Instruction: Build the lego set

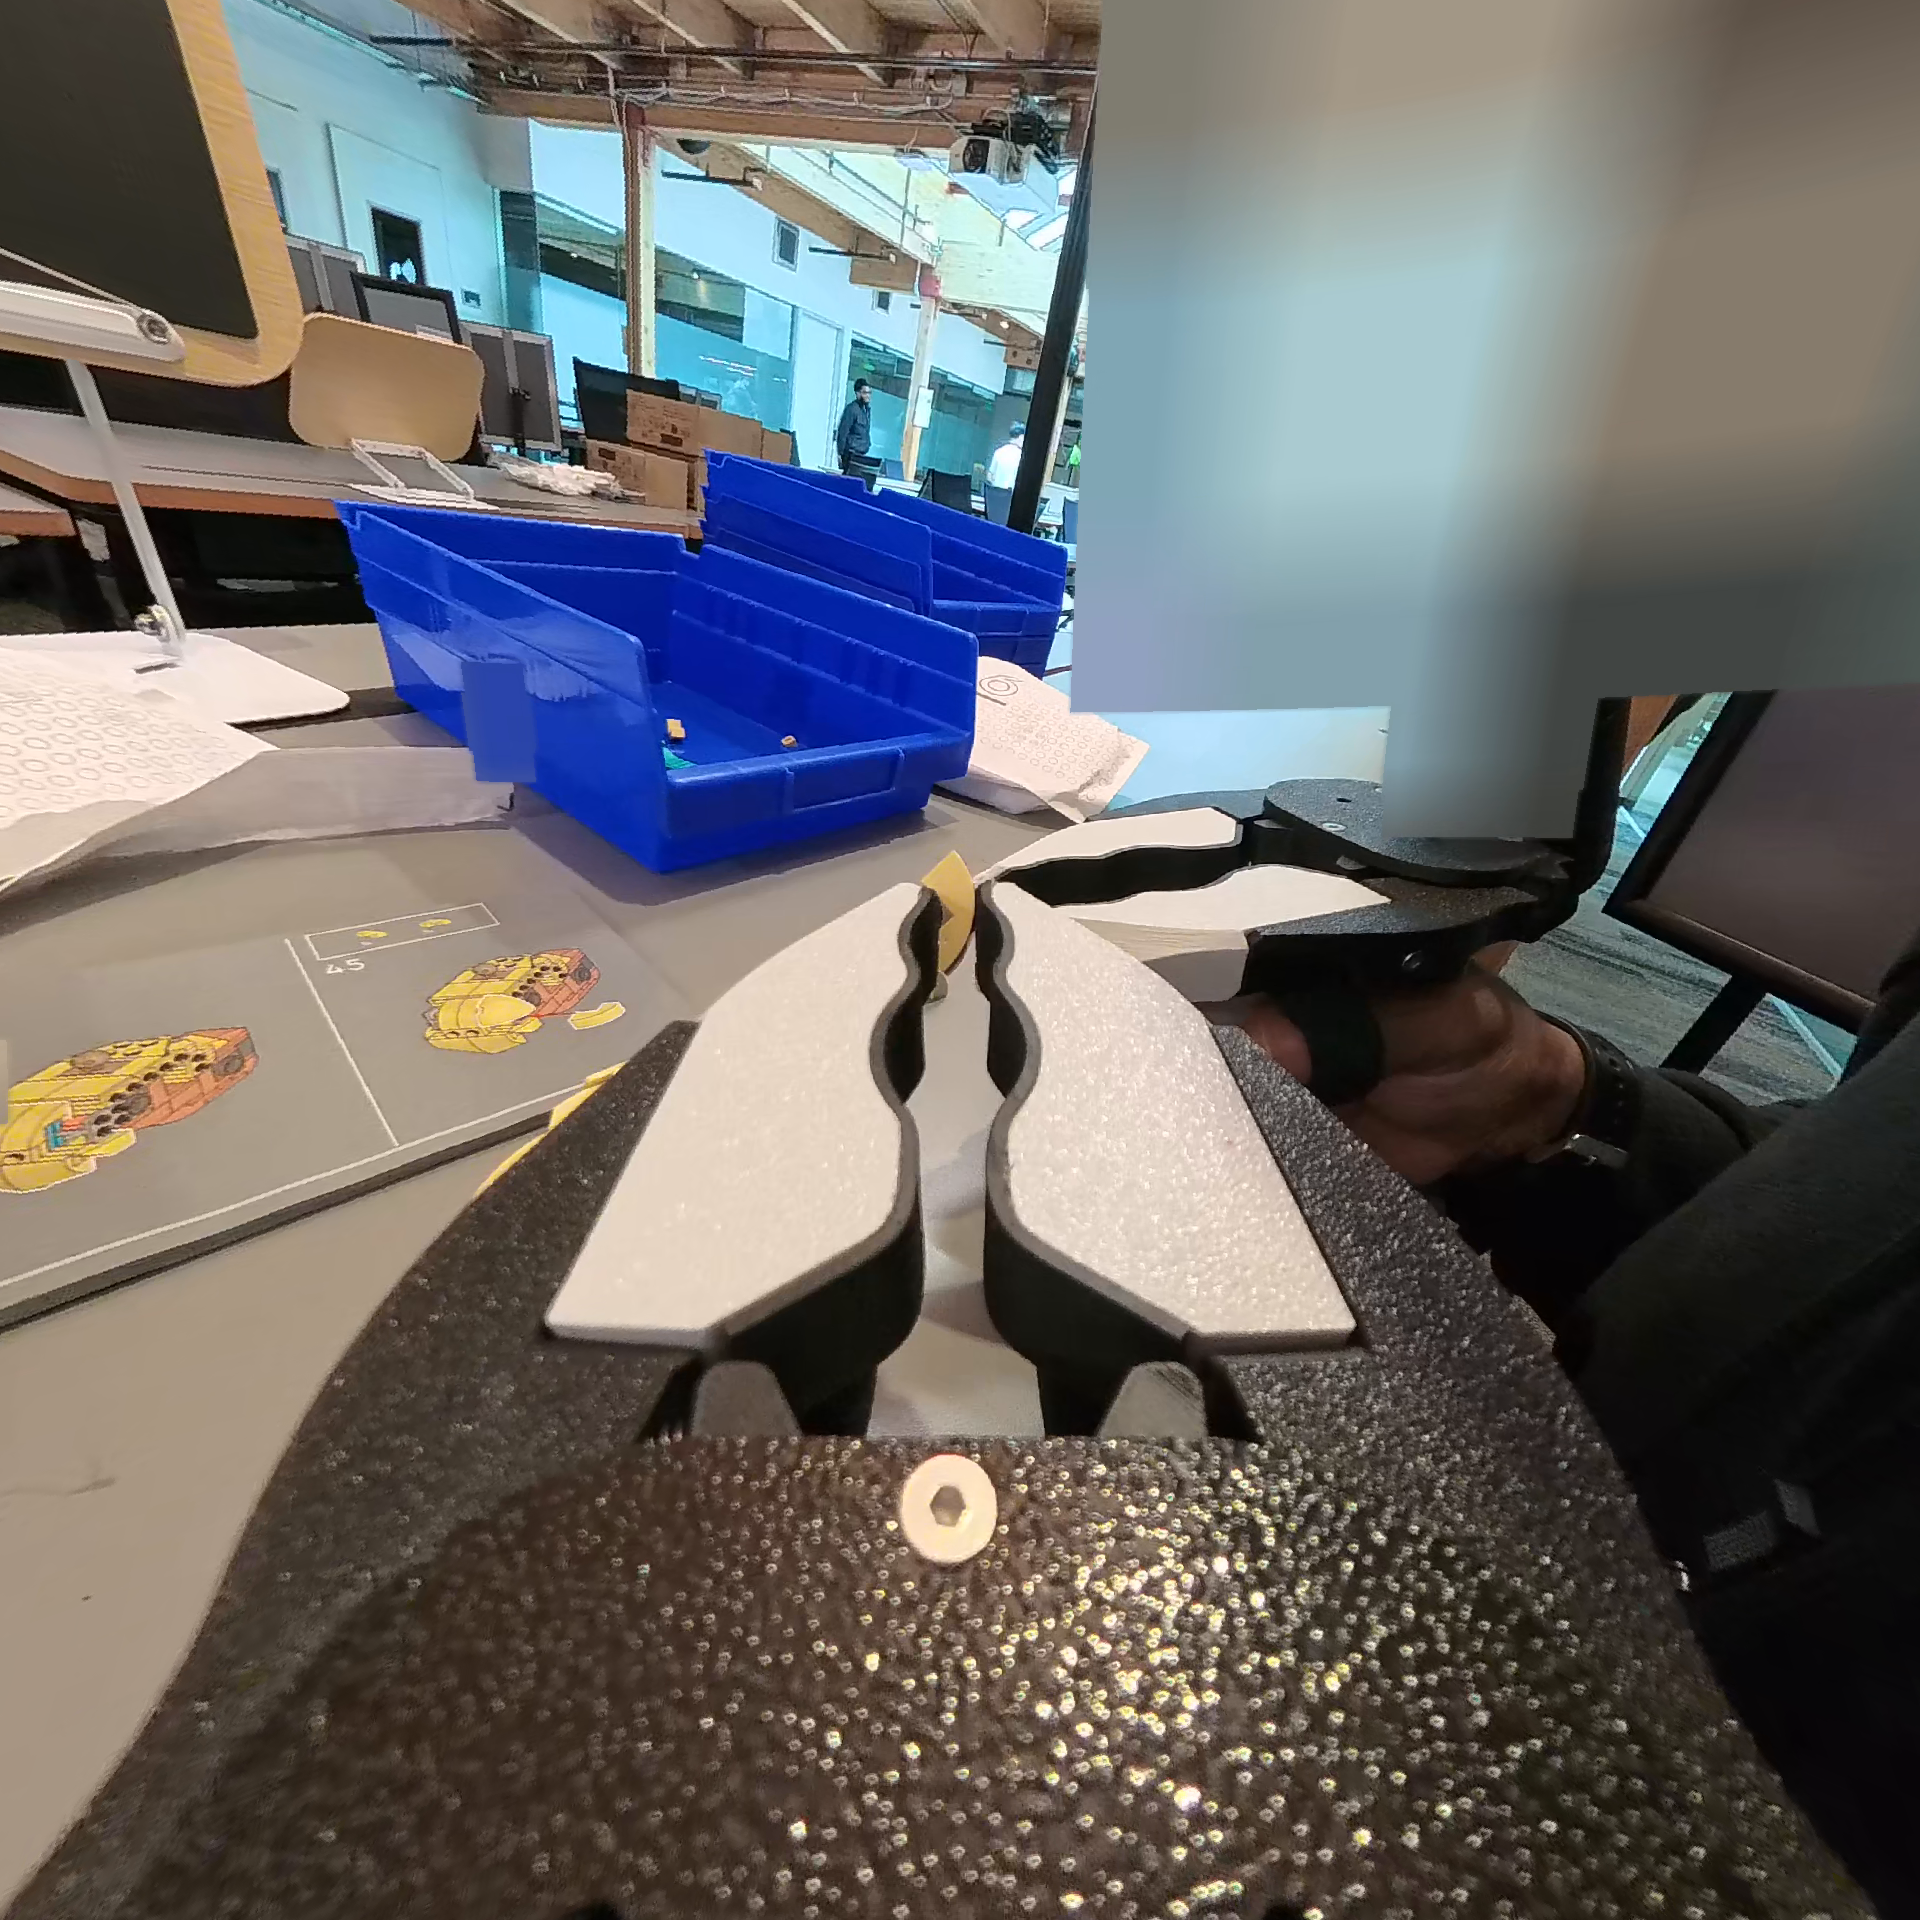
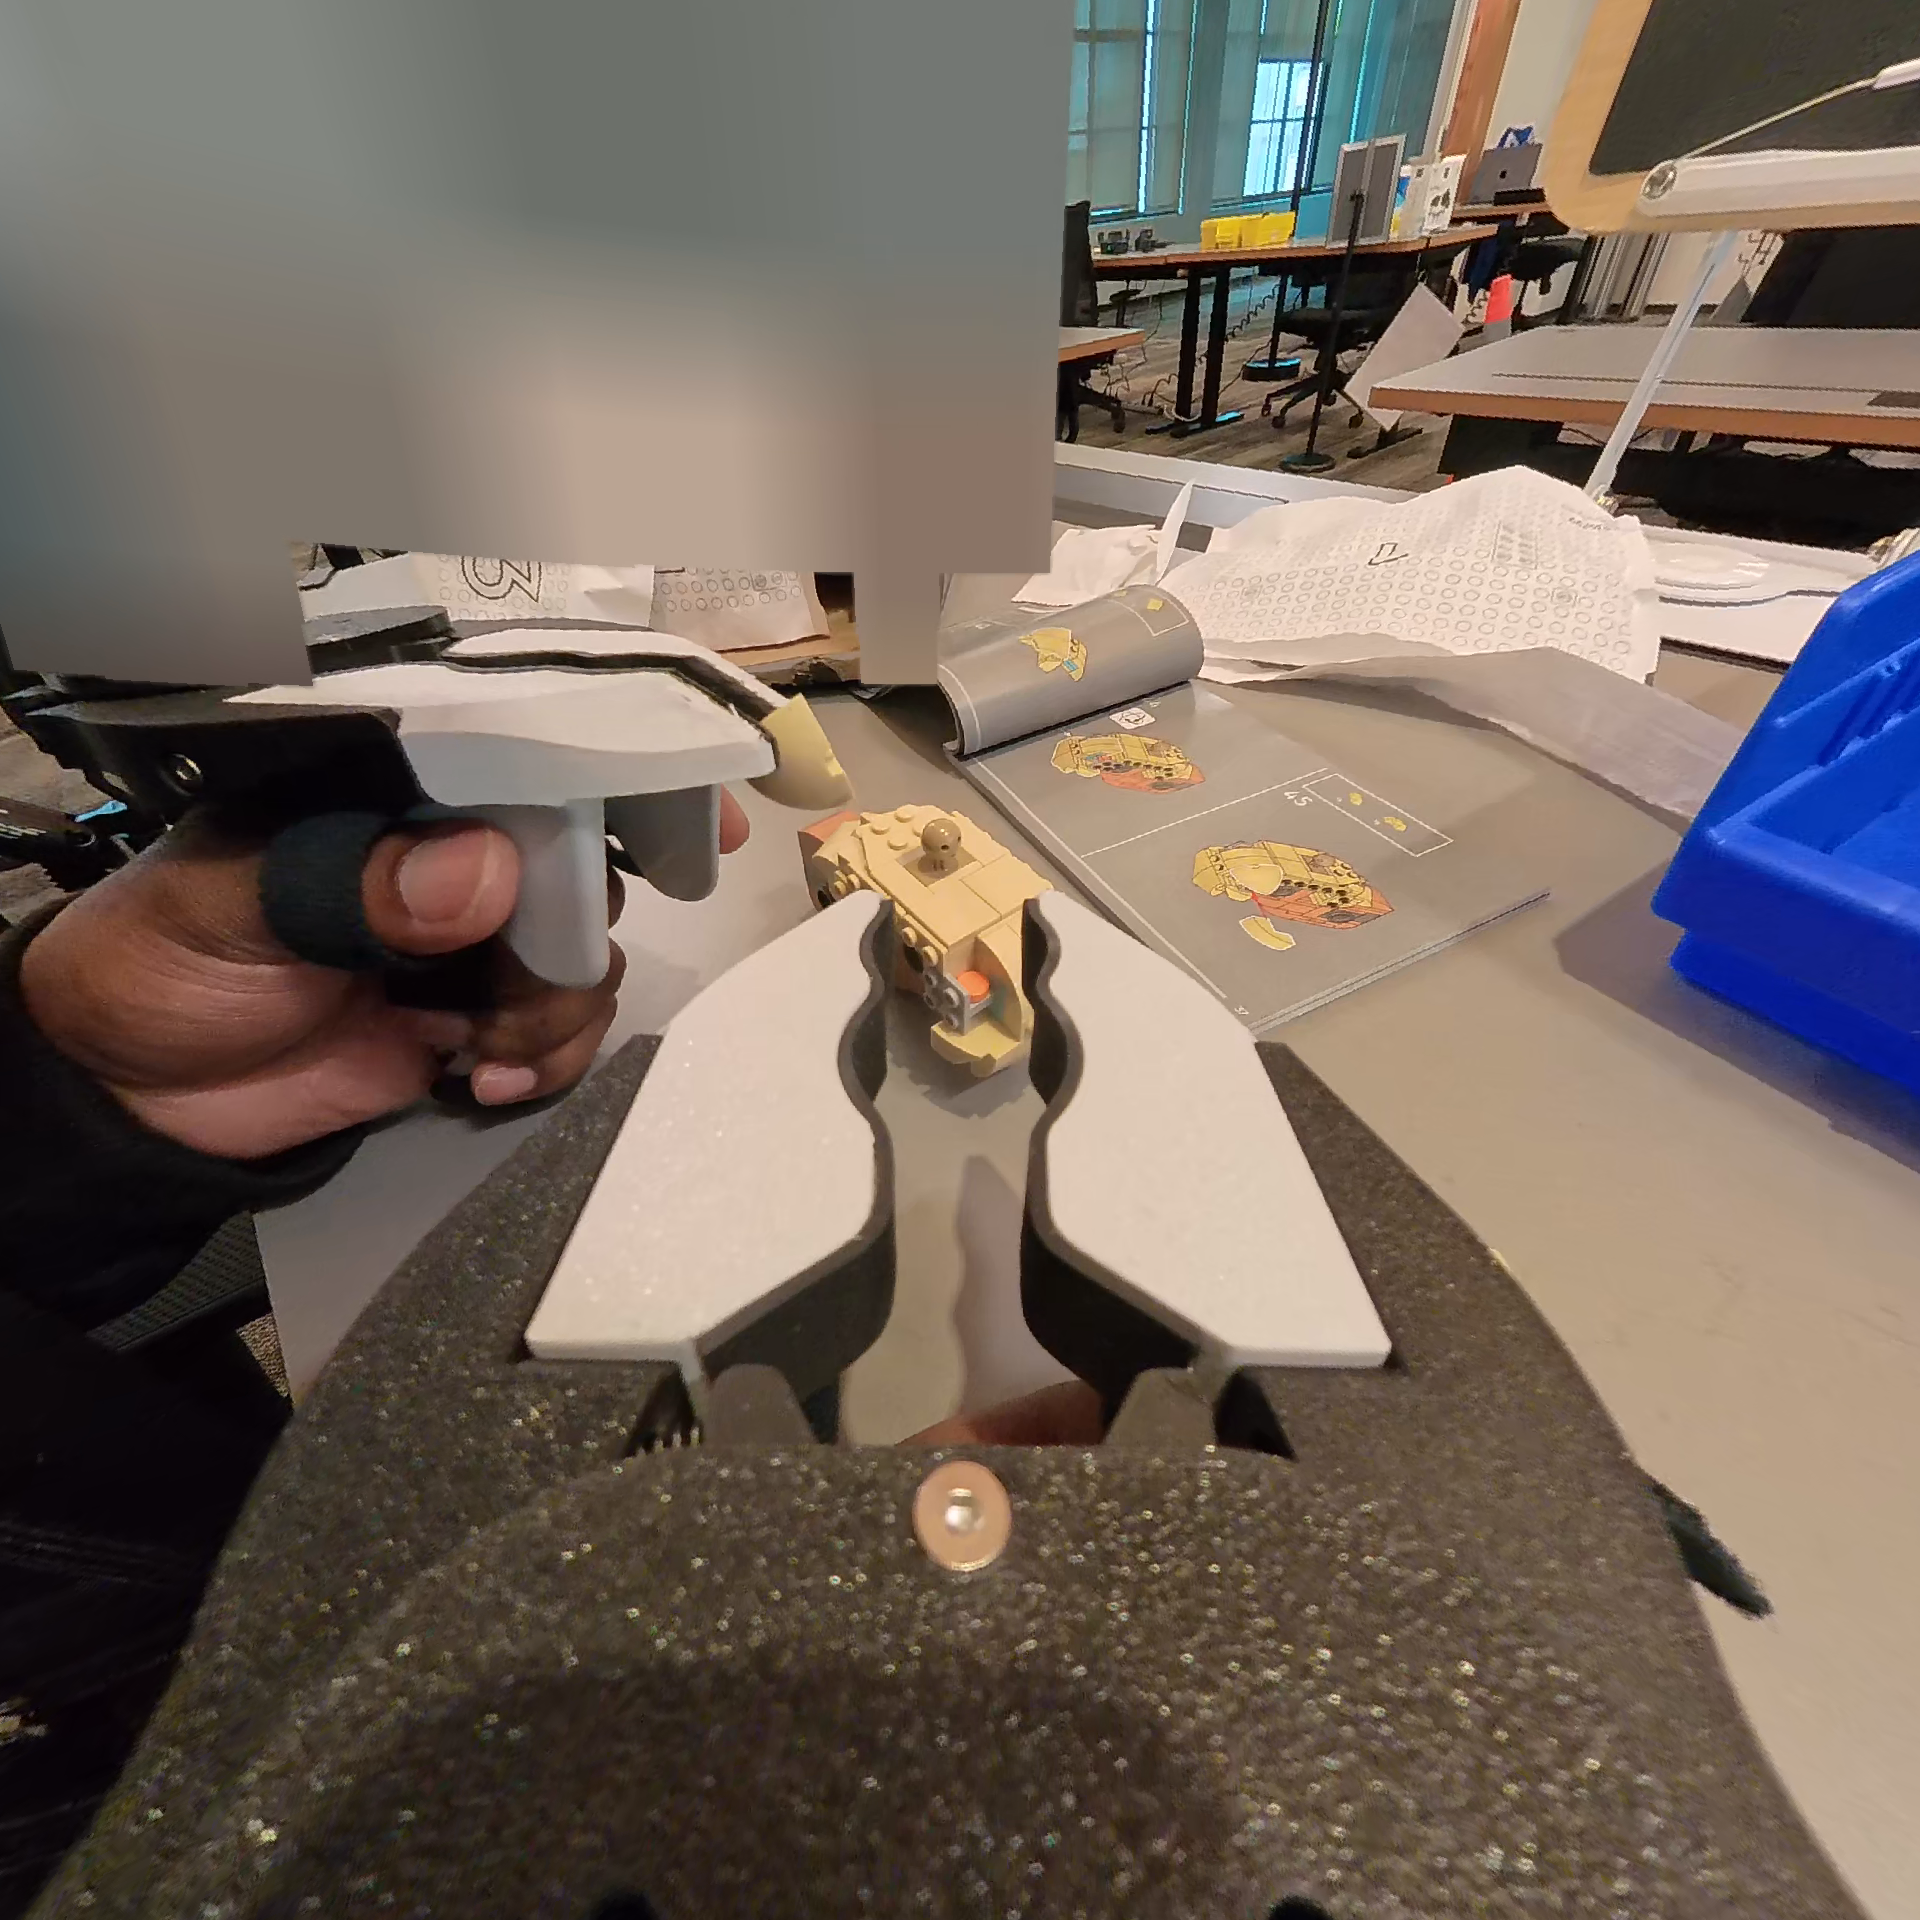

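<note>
Closest to me, the right tool (image 2: 951,971) is clamped on a small tan brick-built model with a round knob on top (image 2: 940,914), its two white fingers (image 2: 790,1049) pressing the model's sides while it seems to rest on the grey worktop (image 2: 1455,1195). Just beside and above it, the left tool (image 2: 774,727) is closed on a curved tan plastic shell piece (image 2: 805,764), which sticks out past the fingertips and hangs near the model's knob without touching it (in the left wrist view only a sliver of that piece (image 1: 951,909) shows between the pads). Judging by how things lie, the model is largely built and the curved piece is not yet joined to it. A little farther, an open grey instruction booklet with yellow and orange drawings (image 2: 1247,852) lies flat, its upper page curling over. Beyond that sit crumpled white paper bags printed with small rings (image 2: 1455,582) and a blue plastic bin (image 1: 727,707) holding a few tiny parts, with a second blue bin (image 1: 935,561) behind. Much is hidden: large blurred patches cover the upper part of both views, the model's underside is out of sight, and I cannot make out what the bits in the bin are.
</note>
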A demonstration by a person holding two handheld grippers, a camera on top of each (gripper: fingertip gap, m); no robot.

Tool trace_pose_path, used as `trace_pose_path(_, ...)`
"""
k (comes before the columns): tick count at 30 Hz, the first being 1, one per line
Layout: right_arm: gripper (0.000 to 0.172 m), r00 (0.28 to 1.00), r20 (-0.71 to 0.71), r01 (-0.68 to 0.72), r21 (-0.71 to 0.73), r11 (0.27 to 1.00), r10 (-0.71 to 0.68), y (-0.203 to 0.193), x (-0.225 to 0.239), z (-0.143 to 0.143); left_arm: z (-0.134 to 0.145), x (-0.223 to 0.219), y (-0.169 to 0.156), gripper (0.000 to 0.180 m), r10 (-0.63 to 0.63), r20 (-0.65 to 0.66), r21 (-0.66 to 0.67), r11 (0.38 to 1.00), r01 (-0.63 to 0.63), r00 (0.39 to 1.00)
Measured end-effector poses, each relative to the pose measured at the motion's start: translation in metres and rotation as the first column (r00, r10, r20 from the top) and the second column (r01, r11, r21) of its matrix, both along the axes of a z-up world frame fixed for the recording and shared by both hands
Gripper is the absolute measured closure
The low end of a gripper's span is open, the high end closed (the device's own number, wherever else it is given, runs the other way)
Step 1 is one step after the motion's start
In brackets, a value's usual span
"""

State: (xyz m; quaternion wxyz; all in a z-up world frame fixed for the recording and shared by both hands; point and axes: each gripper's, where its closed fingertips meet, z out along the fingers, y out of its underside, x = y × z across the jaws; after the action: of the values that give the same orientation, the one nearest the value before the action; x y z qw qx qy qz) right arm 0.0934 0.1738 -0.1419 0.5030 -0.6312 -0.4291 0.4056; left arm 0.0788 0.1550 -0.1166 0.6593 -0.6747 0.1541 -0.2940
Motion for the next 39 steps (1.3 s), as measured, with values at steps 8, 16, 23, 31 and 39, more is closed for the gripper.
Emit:
trace_pose_path(8,0.149,1.000,-0.003,0.000,-0.001,1.000,0.000,0.0001,0.0001,0.0003,-0.0001,-0.0006,0.0002,0.174,0.003,0.002,-0.001,1.000,-0.003,1.000)
trace_pose_path(16,0.149,1.000,-0.003,-0.001,0.000,1.000,0.001,-0.0001,0.0001,0.0003,-0.0002,-0.0009,0.0006,0.174,0.003,0.005,-0.006,1.000,-0.003,1.000)
trace_pose_path(23,0.149,1.000,-0.003,-0.002,0.000,1.000,0.002,-0.0003,0.0000,0.0001,-0.0002,-0.0014,0.0009,0.174,0.004,0.008,-0.008,1.000,-0.004,1.000)
trace_pose_path(31,0.149,1.000,-0.003,-0.003,0.001,1.000,0.003,-0.0004,0.0000,0.0002,-0.0003,-0.0017,0.0012,0.174,0.004,0.011,-0.010,1.000,-0.004,1.000)
trace_pose_path(39,0.149,1.000,-0.004,-0.003,0.002,1.000,0.003,-0.0006,0.0003,0.0003,-0.0006,-0.0019,0.0016,0.174,0.005,0.012,-0.013,1.000,-0.004,1.000)
